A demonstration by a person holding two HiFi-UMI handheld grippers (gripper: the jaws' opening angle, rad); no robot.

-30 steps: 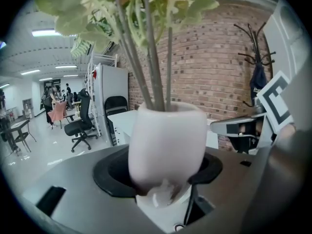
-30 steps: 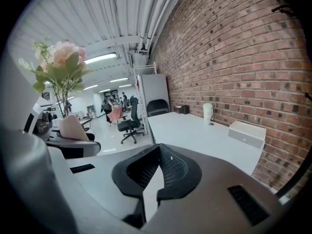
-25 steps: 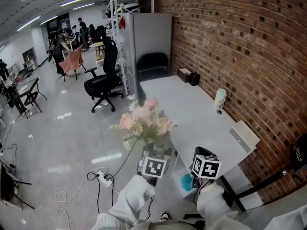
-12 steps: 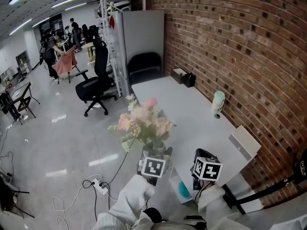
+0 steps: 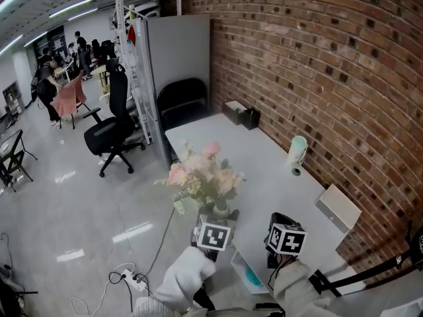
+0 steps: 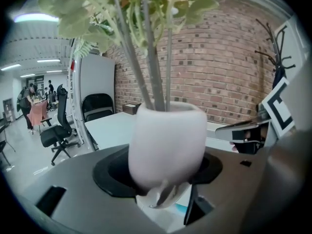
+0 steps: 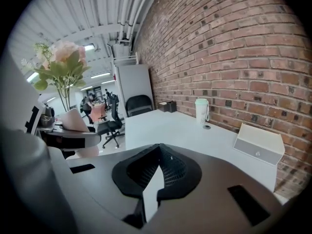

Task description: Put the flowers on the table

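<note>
The round white vase (image 6: pixel 165 145) of pink artificial flowers (image 5: pixel 201 174) was grasped upright in the left claw (image 6: pixel 163 191), held off the surface beside the white tabletop's (image 5: pixel 264 170) near edge. The right claw (image 7: pixel 157 179) was clenched on nothing.

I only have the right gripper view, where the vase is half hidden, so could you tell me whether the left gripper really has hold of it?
Observer: Yes. The left gripper view shows the left gripper shut on the white vase, with the flower stems upright.
Operator: Thank you. Is the vase over the table?
Observer: In the head view it appears at the near left edge of the table. I cannot tell whether it touches.
Operator: Is there anything lower down that I should know about?
Observer: A teal thing lies low by the table's near corner.
</note>
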